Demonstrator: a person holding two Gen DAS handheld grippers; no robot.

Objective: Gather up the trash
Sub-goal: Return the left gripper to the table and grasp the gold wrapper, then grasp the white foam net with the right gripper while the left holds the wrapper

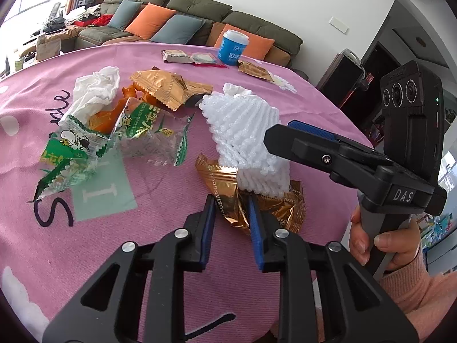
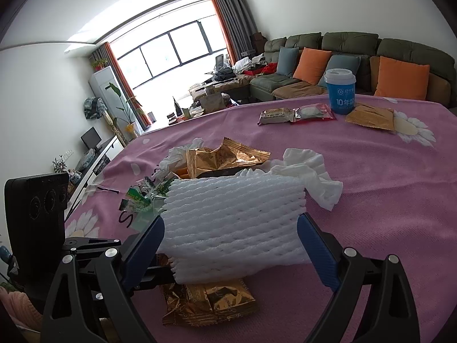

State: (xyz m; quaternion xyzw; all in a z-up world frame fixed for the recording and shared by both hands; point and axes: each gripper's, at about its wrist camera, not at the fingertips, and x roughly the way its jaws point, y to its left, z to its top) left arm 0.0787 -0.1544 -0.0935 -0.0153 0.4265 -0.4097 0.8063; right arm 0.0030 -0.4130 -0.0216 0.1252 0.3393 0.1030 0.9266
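A crumpled gold wrapper (image 1: 228, 183) lies on the pink tablecloth (image 1: 142, 243), partly under a white foam net sleeve (image 1: 245, 131). My left gripper (image 1: 231, 203) is shut on the wrapper's near corner, with both blue pads against the foil. In the right wrist view the foam net (image 2: 234, 217) sits between the wide jaws of my open right gripper (image 2: 231, 221), and neither pad presses it. One of its fingers (image 1: 285, 143) shows beside the foam in the left wrist view. Under the foam the gold wrapper (image 2: 208, 300) shows, with the left gripper's fingers (image 2: 154, 271) reaching it.
Further trash lies to the left: green-and-white candy wrappers (image 1: 85, 148), a white tissue (image 1: 97, 88), orange peel (image 1: 105, 117) and another gold wrapper (image 1: 168, 85). At the far edge stand a blue cup (image 1: 232, 47) and flat snack packets (image 1: 177, 56). A hand (image 1: 380, 243) holds the right gripper.
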